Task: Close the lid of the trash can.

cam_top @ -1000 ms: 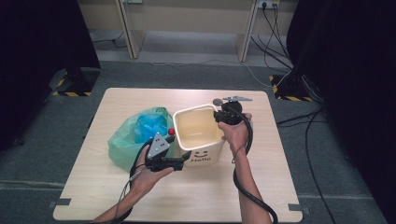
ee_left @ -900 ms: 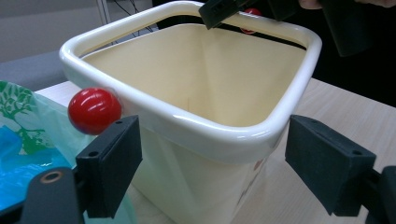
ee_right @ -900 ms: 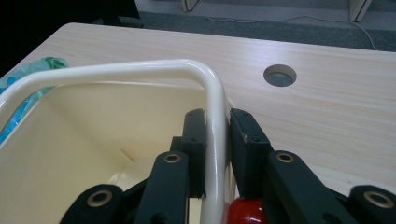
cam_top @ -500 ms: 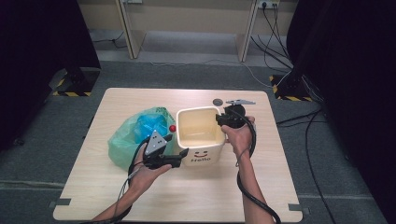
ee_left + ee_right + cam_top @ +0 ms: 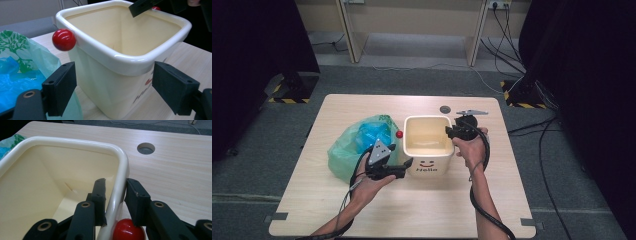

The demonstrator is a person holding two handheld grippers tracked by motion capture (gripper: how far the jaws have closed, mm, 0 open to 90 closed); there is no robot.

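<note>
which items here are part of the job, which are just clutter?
In the job:
- cream bin, its rim clamped between the right gripper jaws
- left gripper, jaws open by the bin's front corner
- green plastic bag beside the bin

Lying about:
- table's cable hole
- floor cables

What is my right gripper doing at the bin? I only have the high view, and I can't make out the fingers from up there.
Observer: The right gripper straddles the rim of the bin, one finger inside and one outside, closed on the wall.
Operator: Anything close to that grip?
Observer: A red knob on the outer wall sits just below, between the fingers.
Operator: And the left gripper?
Observer: The left gripper is open, its fingers spread either side of the bin's near corner, touching nothing.
</note>
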